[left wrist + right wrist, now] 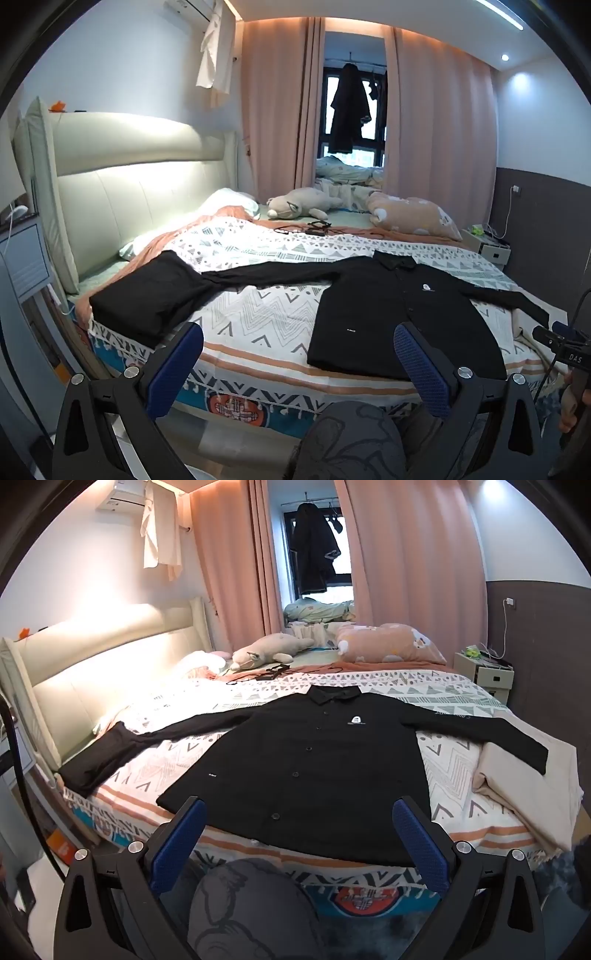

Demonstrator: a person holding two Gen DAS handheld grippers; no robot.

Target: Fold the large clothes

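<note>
1. The black button-up shirt [314, 760] lies flat, front up, in the middle of the right wrist frame, collar toward the far side and both sleeves stretched out to left and right. A small white chest logo [356, 720] and a white label near the hem [211, 774] show on it; neither can be read.
2. A folded black garment [147, 291] lies at the left of the left wrist frame, touching the end of the shirt's left-frame sleeve.
3. The left gripper [298, 350] hangs over the near bed edge, its blue-padded fingers spread wide, holding nothing.
4. The right gripper [299, 829] sits just above the shirt hem, fingers likewise wide apart and empty.
5. A device at the right edge of the left view reads "DAS" [573, 357].
6. Everything rests on a patterned bedspread [454, 746] with zigzags and orange stripes.
7. Farther back lie a plush toy [266, 651] and a peach pillow [388, 642]; pink curtains [406, 561] frame a window with a dark coat [314, 554] hanging there.
8. A bedside table [487, 674] stands at right.
</note>
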